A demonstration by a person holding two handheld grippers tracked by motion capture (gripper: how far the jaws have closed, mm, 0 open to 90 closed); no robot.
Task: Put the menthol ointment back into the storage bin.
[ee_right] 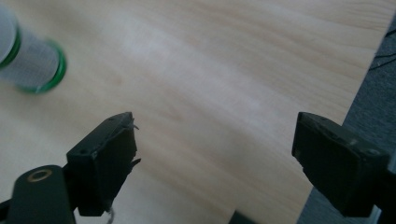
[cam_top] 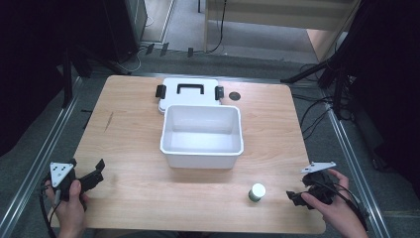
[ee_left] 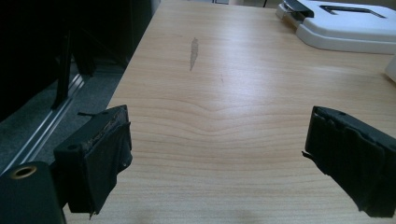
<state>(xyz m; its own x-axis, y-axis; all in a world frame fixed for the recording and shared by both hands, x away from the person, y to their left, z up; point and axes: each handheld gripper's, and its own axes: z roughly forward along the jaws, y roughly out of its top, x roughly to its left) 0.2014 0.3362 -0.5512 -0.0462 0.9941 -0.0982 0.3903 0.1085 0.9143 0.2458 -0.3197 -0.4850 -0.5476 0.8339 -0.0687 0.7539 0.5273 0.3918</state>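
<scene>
A white open box [cam_top: 201, 135] stands in the middle of the wooden table [cam_top: 133, 139], its inside bare. Behind it lies its white lid [cam_top: 188, 92] with a black handle and black clips; the lid [ee_left: 345, 23] also shows in the left gripper view at top right. A small green jar with a white cap [cam_top: 256, 192] stands near the front right, blurred at the upper left of the right gripper view [ee_right: 32, 60]. My left gripper [cam_top: 99, 171] rests open at the front left corner, its jaws wide apart [ee_left: 217, 154]. My right gripper [cam_top: 293, 197] is open just right of the jar [ee_right: 215, 149].
A small dark round mark [cam_top: 235, 96] sits on the table right of the lid. A dark scratch [ee_left: 194, 47] marks the wood at the left. Metal rails run along both table sides, with cables on the floor at the right.
</scene>
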